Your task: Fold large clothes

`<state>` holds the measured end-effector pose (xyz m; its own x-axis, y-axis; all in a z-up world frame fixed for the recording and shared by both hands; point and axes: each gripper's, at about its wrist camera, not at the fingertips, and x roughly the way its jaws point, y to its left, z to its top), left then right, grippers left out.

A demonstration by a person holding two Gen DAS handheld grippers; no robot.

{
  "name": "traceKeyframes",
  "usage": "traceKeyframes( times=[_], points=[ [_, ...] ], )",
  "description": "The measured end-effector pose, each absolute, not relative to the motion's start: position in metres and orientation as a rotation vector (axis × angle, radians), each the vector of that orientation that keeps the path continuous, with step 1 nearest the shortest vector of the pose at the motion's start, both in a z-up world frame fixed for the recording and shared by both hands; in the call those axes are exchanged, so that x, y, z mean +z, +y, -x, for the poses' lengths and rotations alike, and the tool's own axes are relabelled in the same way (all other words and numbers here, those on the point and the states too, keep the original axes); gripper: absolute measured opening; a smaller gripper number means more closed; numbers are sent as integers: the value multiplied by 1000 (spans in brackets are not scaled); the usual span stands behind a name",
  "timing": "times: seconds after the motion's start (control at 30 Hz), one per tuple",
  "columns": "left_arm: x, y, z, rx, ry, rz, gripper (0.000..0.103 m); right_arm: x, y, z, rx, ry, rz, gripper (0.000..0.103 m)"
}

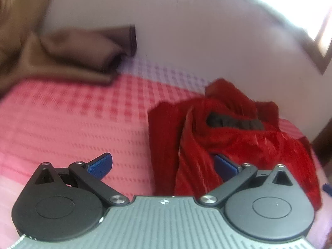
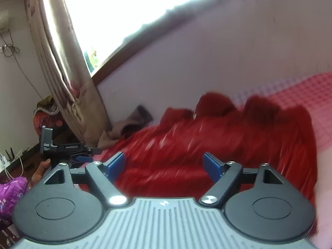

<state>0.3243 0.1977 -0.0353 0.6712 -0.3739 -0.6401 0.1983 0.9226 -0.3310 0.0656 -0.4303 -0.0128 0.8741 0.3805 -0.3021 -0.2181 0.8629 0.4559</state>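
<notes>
The pink checked bedspread [image 1: 68, 114] fills most of the left wrist view and serves as the ground for everything else. On it, toward its wall-side edge, lies the red garment [image 1: 238, 137], a shiny, ribbed, crumpled heap with a dark label patch showing inside one fold; in the right wrist view it [image 2: 217, 141] spreads as a long rumpled mass across the bedspread [image 2: 311, 103], blurred. A brown blanket [image 1: 62, 56] is bunched at the far corner of the bedspread, well apart from the garment. Beyond the garment in the right wrist view hang a pale curtain [image 2: 62, 66] beside a bright window [image 2: 134, 10], and a small brownish cloth [image 2: 134, 122] lies at the garment's far end. The left gripper [image 1: 164, 164] hovers low with jaws spread wide, one blue pad touching the garment's near fold. The right gripper [image 2: 164, 164] is likewise spread apart above the garment, gripping nothing.
</notes>
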Motion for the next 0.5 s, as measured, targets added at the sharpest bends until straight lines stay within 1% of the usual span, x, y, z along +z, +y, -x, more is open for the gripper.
traceKeyframes(
  times=[0.13, 0.27, 0.33, 0.4, 0.5],
  points=[
    [-52, 197, -336, -378, 792, 266, 102, -18, -417, -60, 350, 438, -402, 82],
    [-69, 202, -346, -464, 818, 329, 96, -18, -408, -52, 349, 462, -368, 82],
    [-73, 203, -352, -521, 827, 364, 85, -16, -406, -46, 350, 460, -365, 82],
    [-81, 208, -358, -603, 857, 448, 55, -15, -404, -43, 352, 461, -369, 82],
    [-91, 213, -359, -644, 859, 526, 50, -18, -398, -44, 349, 467, -376, 82]
  ],
)
